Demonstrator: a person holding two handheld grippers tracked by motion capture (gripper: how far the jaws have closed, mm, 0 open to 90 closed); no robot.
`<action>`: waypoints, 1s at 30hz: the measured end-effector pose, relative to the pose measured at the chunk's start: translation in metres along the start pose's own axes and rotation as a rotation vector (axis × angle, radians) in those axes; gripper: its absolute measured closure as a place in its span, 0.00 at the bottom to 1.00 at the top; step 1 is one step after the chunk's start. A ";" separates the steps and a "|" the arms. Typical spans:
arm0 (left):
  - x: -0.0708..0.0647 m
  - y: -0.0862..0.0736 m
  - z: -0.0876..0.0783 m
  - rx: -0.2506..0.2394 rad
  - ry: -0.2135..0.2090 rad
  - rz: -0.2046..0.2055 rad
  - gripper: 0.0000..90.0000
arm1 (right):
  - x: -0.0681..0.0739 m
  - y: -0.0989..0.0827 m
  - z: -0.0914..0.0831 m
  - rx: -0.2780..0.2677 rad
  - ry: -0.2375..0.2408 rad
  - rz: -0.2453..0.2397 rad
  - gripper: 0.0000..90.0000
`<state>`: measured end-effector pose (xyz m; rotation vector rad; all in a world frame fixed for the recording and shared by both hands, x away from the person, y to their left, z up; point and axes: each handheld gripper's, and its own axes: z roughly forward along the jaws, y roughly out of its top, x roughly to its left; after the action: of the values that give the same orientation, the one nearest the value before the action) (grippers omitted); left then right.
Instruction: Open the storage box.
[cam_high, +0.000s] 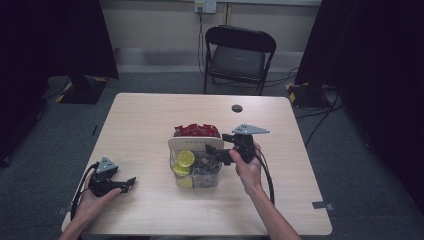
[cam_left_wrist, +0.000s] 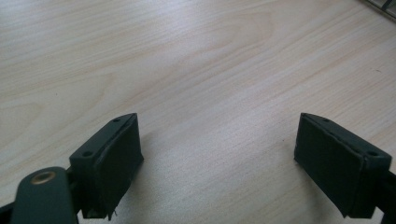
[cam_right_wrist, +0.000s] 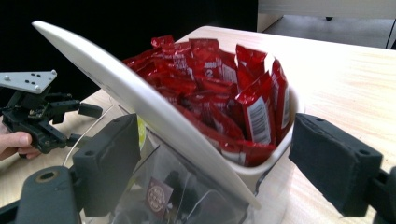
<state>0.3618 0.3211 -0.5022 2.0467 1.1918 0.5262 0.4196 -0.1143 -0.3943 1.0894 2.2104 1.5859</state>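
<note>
Your right gripper (cam_high: 216, 154), at frame centre, straddles the white tray (cam_right_wrist: 140, 100) of red sachets (cam_right_wrist: 210, 88) unclenched; lifting remains. Left gripper (cam_high: 131, 182) rests released.

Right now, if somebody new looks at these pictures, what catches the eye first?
The heap of red packets in a white tray atop a clear box at the table's middle, lemon slices below. The right gripper reaches the box with jaws apart; the left gripper rests open near the table's left edge.
</note>
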 end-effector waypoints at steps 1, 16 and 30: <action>0.000 0.000 0.000 0.000 -0.001 -0.002 0.16 | 0.000 0.000 0.000 0.000 0.000 0.000 0.17; 0.001 0.000 0.000 0.001 -0.002 0.004 0.16 | -0.014 0.001 0.006 -0.006 -0.027 0.044 0.16; -0.009 0.008 -0.002 0.017 -0.048 0.035 0.22 | -0.009 0.001 0.009 -0.001 -0.020 0.046 0.22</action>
<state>0.3607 0.3117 -0.4953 2.0868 1.1376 0.4829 0.4314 -0.1132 -0.3995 1.1593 2.1870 1.5870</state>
